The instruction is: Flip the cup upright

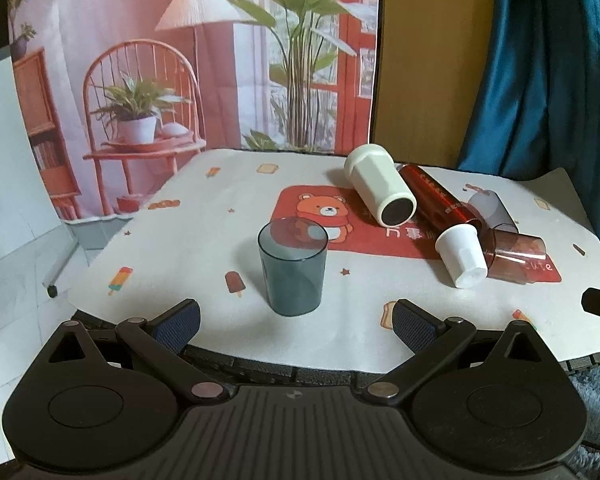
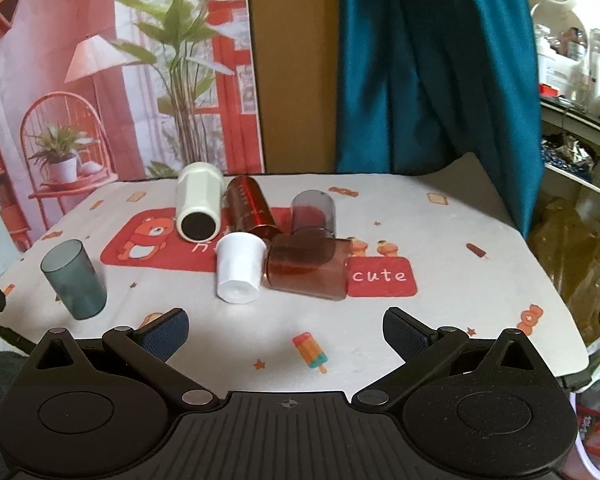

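A translucent blue-grey cup (image 1: 293,267) stands on the table mat just beyond my open, empty left gripper (image 1: 296,322); it also shows at the left of the right wrist view (image 2: 74,280). A cluster of cups lies on its side behind: a cream cup (image 1: 381,189), a dark red cup (image 1: 440,196), a small white cup (image 1: 461,257), a clear brown cup (image 1: 516,255) and a smoky grey cup (image 1: 492,210). My right gripper (image 2: 286,334) is open and empty, in front of the white cup (image 2: 239,267) and the brown cup (image 2: 306,267).
A white mat (image 2: 440,240) with a red bear print covers the table. A printed backdrop (image 1: 180,60) and a blue curtain (image 2: 440,60) hang behind. Cluttered shelves (image 2: 572,60) stand at the right. The table drops off at the left edge (image 1: 72,280).
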The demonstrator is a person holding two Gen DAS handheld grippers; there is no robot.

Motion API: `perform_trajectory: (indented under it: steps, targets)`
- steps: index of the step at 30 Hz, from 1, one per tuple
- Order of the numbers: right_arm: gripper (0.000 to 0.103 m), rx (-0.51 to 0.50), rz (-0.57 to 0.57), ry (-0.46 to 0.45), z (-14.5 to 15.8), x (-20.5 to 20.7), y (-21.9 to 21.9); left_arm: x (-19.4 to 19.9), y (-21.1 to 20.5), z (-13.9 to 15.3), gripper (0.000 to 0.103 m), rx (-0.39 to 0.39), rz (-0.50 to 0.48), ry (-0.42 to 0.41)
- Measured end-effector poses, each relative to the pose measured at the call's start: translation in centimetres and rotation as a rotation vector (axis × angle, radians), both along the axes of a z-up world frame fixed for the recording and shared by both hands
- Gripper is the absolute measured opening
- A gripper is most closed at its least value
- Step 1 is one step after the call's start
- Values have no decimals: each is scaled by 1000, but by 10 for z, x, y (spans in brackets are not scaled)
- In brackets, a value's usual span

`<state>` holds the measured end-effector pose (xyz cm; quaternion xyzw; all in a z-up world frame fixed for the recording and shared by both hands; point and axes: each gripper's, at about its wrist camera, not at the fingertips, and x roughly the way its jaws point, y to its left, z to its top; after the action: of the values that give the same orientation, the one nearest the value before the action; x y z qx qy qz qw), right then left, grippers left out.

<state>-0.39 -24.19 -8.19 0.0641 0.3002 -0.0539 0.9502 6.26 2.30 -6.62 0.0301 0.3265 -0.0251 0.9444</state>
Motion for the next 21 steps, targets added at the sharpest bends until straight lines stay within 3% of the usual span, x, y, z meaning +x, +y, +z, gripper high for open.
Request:
perform_trajectory:
  steps: [21]
  targets:
    - [103,-4,-9,5,-3,-3,5,-8,0,-3,103,5,5,-29]
